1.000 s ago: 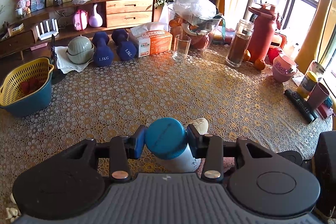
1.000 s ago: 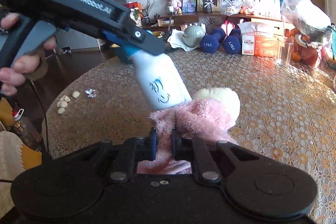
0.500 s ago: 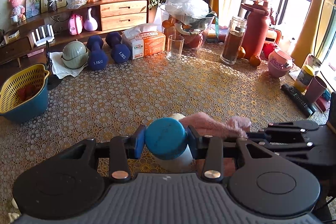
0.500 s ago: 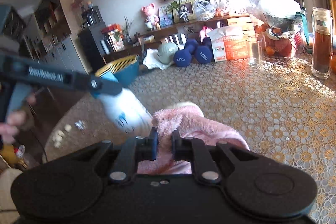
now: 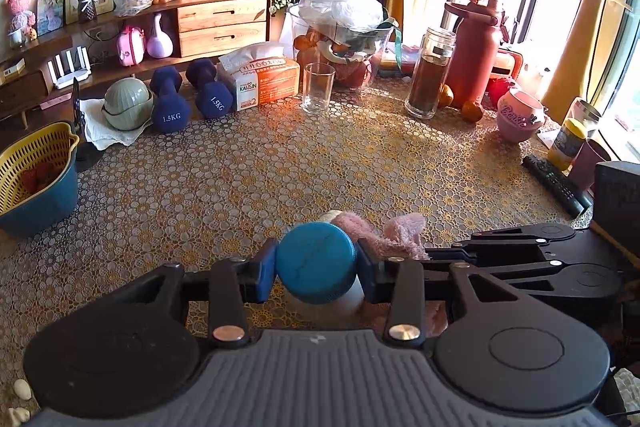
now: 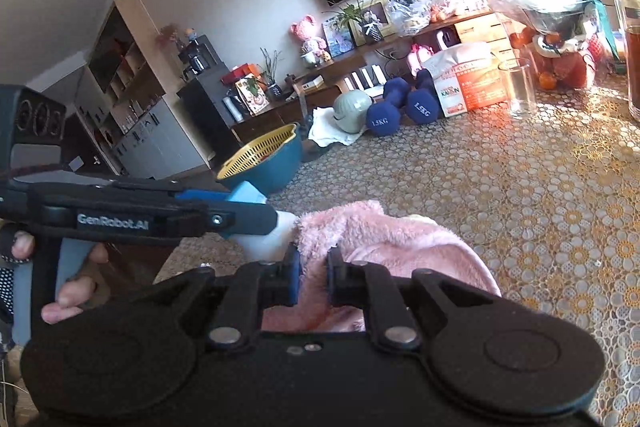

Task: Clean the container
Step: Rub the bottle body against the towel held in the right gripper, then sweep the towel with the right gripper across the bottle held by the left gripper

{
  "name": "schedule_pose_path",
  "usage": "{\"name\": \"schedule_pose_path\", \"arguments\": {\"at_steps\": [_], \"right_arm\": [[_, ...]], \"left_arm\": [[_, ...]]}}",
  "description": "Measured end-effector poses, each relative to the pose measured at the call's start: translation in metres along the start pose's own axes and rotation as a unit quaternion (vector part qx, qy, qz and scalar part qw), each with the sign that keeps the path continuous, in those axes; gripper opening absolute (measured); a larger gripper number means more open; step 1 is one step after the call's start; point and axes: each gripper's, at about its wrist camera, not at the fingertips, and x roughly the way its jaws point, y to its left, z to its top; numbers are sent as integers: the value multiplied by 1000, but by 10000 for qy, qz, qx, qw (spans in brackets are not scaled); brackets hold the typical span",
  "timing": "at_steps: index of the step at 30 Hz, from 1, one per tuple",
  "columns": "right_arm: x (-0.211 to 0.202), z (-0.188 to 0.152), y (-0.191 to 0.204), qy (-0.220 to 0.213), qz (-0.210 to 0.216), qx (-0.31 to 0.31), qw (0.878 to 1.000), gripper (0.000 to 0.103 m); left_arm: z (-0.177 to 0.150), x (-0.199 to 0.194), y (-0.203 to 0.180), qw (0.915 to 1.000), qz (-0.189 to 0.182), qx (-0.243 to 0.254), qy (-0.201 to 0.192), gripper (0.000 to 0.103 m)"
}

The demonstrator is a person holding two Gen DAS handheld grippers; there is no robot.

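Note:
My left gripper [image 5: 316, 263] is shut on the blue cap of a white bottle [image 5: 316, 261], held tilted above the table. In the right wrist view the bottle's white body [image 6: 266, 237] sticks out from under the left gripper [image 6: 240, 211], whose handle a hand grasps. My right gripper [image 6: 312, 277] is shut on a pink fluffy cloth [image 6: 384, 243], which presses against the bottle's side and hides its lower part. The same cloth [image 5: 384, 233] shows just right of the cap in the left wrist view, with the right gripper [image 5: 440, 259] coming in from the right.
The lace-patterned tablecloth [image 5: 320, 163] carries a yellow strainer in a blue bowl [image 5: 36, 179] at the left. Along the far side stand two blue dumbbells [image 5: 188, 99], a tissue pack [image 5: 264, 79], a glass [image 5: 318, 87], a jar [image 5: 430, 75]. A remote [image 5: 556, 183] lies at the right.
The right gripper has rolled and lifted the pink cloth up along the bottle's side toward the cap. The left gripper has held the bottle nearly still.

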Motion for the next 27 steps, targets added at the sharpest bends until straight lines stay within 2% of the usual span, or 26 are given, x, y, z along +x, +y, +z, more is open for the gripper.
{"name": "schedule_pose_path", "arguments": {"at_steps": [5, 11, 16, 18, 22, 24, 27], "right_arm": [[11, -6, -13, 231, -291, -9, 9993, 11], [24, -21, -18, 619, -799, -561, 9933, 11], [9, -19, -25, 466, -917, -478, 9935, 11], [-4, -7, -25, 249, -763, -315, 9963, 11], [-24, 20, -20, -219, -104, 29, 9997, 11], [-26, 30, -14, -315, 216, 108, 9992, 11], [-19, 35, -8, -241, 513, 104, 9983, 11]], "left_arm": [[-3, -1, -4, 10000, -21, 64, -20, 40], [-13, -7, -8, 9997, -22, 145, -180, 40], [-22, -10, -12, 9991, -46, 186, -378, 40], [-24, -11, -14, 9988, -42, 210, -432, 40], [-26, -11, -18, 9986, -66, 223, -466, 39], [-28, -12, -19, 9984, -87, 255, -493, 39], [-34, -15, -23, 9978, -66, 361, -546, 39]]}}
